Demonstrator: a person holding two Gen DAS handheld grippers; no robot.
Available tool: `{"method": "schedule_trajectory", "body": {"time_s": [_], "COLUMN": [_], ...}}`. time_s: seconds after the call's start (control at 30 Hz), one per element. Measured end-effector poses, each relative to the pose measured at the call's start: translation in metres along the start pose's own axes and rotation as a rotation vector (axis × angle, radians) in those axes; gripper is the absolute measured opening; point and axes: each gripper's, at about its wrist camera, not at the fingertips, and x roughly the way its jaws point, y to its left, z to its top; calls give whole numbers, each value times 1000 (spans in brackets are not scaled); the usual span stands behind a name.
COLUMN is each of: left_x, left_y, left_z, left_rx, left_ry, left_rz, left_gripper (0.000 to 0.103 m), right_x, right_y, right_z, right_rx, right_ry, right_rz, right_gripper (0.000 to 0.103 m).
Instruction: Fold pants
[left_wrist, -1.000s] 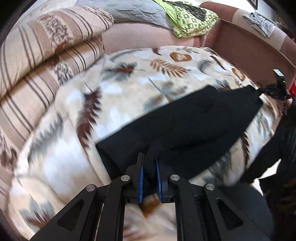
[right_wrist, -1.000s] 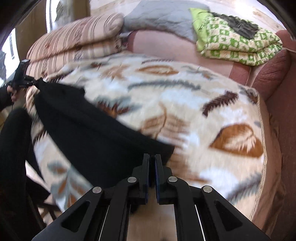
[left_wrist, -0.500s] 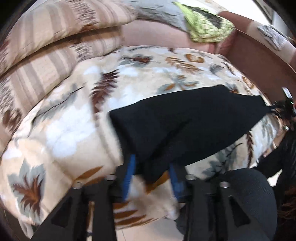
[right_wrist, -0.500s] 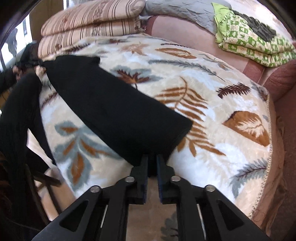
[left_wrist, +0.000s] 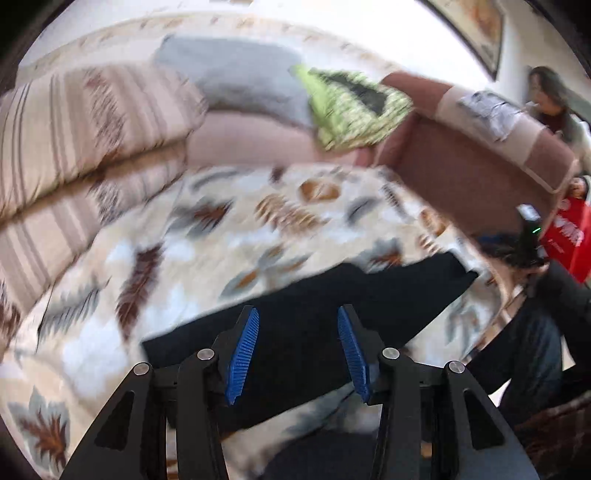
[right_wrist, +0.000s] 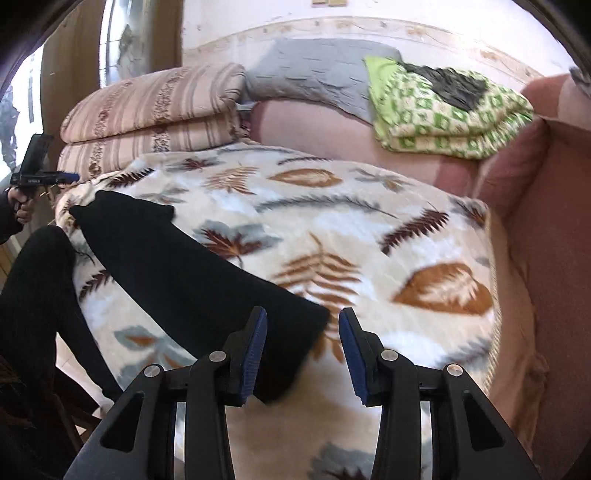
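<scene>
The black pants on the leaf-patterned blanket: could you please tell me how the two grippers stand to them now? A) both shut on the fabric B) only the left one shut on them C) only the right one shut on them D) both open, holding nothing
D: the left gripper and the right gripper both have their blue pads spread wide with nothing clamped, and the black pants lie flat on the leaf-patterned blanket.
</scene>
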Motion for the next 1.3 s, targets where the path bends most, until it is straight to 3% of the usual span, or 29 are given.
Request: {"method": "schedule_trajectory", "body": {"time_s": [0.1,0.17,0.3,0.4,0.47,0.57,0.63,0.7,0.77,0.8,0.87,0.9,0.93,0.97,1.03,1.17,1.23,1.3], "left_x": [-4,9,93,127,124,120,112,109,120,129,156,170,173,168,166,158,156,165], "left_y": [-13,-21,-11,14,21,13,0,-14,-27,-33,-42,-45,-46,-48,-51,-63,-71,-80], "left_z": [11,10,-20,-46,-45,-30,-9,9,20,18,-2,-19,-26,-23,-30,-12,2,-1], "left_rx": [6,40,141,155,143,181,198,180,181,190,261,309,346,353,392,400,374,391], "left_ry": [-48,1,383,577,564,561,491,423,392,422,562,654,693,674,724,687,633,649], "left_rz": [-46,-47,116,178,138,148,122,85,90,96,119,138,149,138,142,154,125,112], "left_gripper": [47,48,44,44,45,44,43,48,61,61,60,58,58,58,57,54,57,58], "right_x": [16,28,56,77,77,74,67,64,67,73,90,107,120,120,119,113,100,84], "right_y": [6,13,37,50,55,55,55,50,46,45,46,49,52,52,48,47,55,61], "right_z": [4,4,-6,-20,-22,-22,-17,-6,7,12,18,14,8,7,11,15,21,23], "right_rx": [-20,-46,-132,-192,-222,-219,-210,-182,-146,-132,-126,-133,-144,-141,-130,-142,-152,-142], "right_ry": [34,68,195,303,285,282,242,187,148,146,187,264,330,300,305,298,244,168], "right_rz": [16,47,127,103,86,79,71,70,57,47,28,23,22,12,8,-5,7,74], "right_gripper": [42,42,42,43,47,48,48,48,50,53,61,65,68,71,76,74,74,77]}}
